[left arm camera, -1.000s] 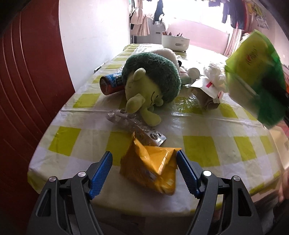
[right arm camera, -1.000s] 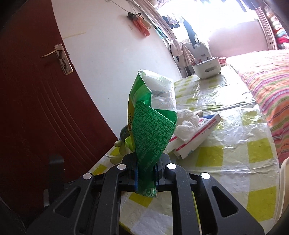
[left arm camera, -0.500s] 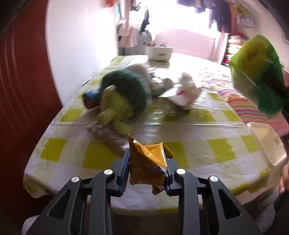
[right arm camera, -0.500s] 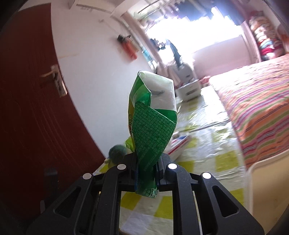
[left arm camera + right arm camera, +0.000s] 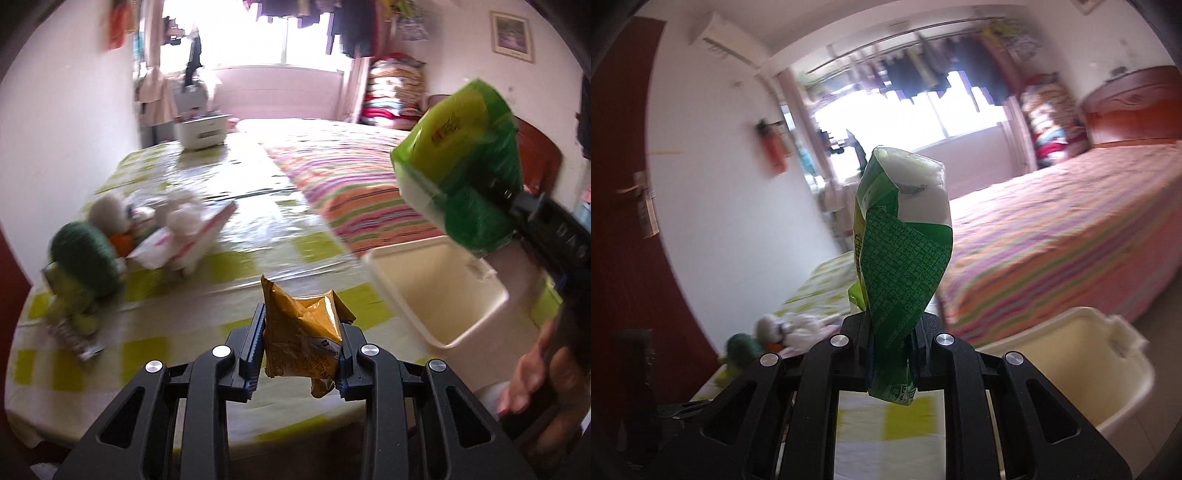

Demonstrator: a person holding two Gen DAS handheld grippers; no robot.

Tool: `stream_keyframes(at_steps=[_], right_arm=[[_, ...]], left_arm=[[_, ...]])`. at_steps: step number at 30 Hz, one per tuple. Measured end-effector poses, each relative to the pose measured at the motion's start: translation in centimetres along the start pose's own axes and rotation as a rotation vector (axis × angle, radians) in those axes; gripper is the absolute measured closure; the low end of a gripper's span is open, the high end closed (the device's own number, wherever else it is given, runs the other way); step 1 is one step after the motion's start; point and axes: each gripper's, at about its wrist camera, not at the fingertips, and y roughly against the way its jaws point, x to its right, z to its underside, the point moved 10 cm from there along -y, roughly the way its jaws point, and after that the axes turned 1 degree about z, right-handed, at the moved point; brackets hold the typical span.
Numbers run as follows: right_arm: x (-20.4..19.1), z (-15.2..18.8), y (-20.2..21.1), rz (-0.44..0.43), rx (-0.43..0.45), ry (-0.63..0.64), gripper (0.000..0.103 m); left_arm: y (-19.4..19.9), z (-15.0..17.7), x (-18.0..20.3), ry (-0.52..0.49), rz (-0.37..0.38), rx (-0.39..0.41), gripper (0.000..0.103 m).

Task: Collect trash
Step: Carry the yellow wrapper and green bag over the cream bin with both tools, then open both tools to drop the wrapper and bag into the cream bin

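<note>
My left gripper [image 5: 300,349] is shut on a crumpled yellow snack wrapper [image 5: 303,332] and holds it above the near edge of the checked table [image 5: 207,280]. My right gripper [image 5: 891,354] is shut on a green and white snack bag [image 5: 901,258]; the bag also shows in the left wrist view [image 5: 461,162], held over a cream plastic bin [image 5: 443,291]. The bin [image 5: 1071,362] stands off the table's right edge, beside the bed.
On the table lie a green plush toy [image 5: 81,258], a white plush toy [image 5: 110,210], crumpled white paper trash [image 5: 181,236], a blister pack [image 5: 74,339] and a white tub [image 5: 203,129] at the far end. A striped bed [image 5: 351,177] lies to the right.
My left gripper has closed on the yellow wrapper, lifted it off the table and swung right toward the bin. My right gripper has carried the green bag right, over the bin.
</note>
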Motion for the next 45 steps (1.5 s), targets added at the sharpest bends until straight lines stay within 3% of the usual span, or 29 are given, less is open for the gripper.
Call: stream_keyframes(at_steps=[5,9,17,30,31,34,45], right_arm=[[4.9,-0.6,1.3,0.135,0.026,-0.022,0.089],[8.0,-0.4,1.7,0.192,0.019,-0.071,0.089],[9.8,0.0,2.0,0.253,0.008,-0.084,0.089],[11.4,2.6,-3.0,0.275,-0.157,-0.126,0.087],[11.4,2.7,-3.4,0.271,-0.163,-0.137,0.083],[11.3,2.9,-3.6,0.262,-0.164,-0.164,0.041],[14.6,1.5,0.6,0.235,0.023,-0.402,0.035]], left_arm=[[-1.3,-0.8,4.3,-0.033,0.08,-0.009,0.073],[-2.1,-1.6,6.8,-0.041,0.136,-0.017,0.073],[-3.7,-2.9,9.4,-0.031,0.197,-0.03,0.073],[-5.8,-3.0,10.8,-0.058,0.219,-0.062,0.073],[-5.9,-3.1,10.7,-0.055,0.221,-0.062,0.073],[-5.9,-3.4,10.6,-0.053,0.227,-0.06,0.073],[-6.6,-4.0,11.8,-0.068,0.265,-0.077,0.073]])
